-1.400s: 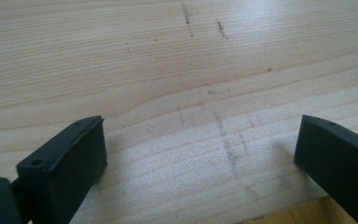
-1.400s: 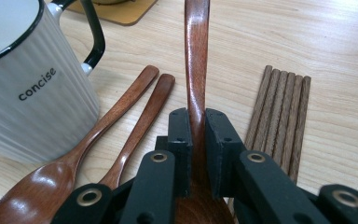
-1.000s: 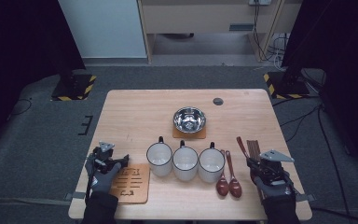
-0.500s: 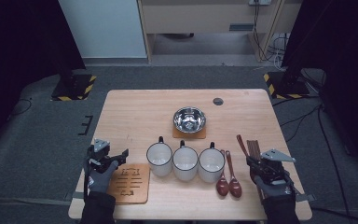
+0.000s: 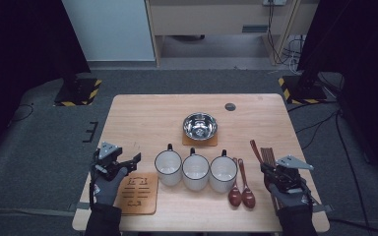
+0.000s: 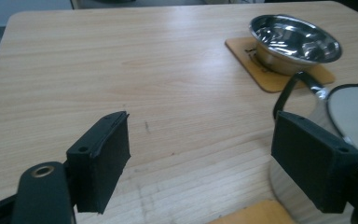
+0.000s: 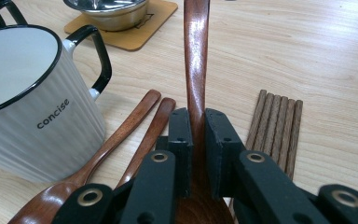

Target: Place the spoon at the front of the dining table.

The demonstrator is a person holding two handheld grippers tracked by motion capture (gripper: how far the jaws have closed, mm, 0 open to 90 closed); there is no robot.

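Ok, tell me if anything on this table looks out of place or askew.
Little stands out. Three mugs stand in a row, bowl sits on its coaster. One spoon is clamped in the right gripper; two lie flat.

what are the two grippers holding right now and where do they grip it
The right gripper is shut on a wooden spoon, clamped on its handle just above the bowl. The left gripper is open and holds nothing.
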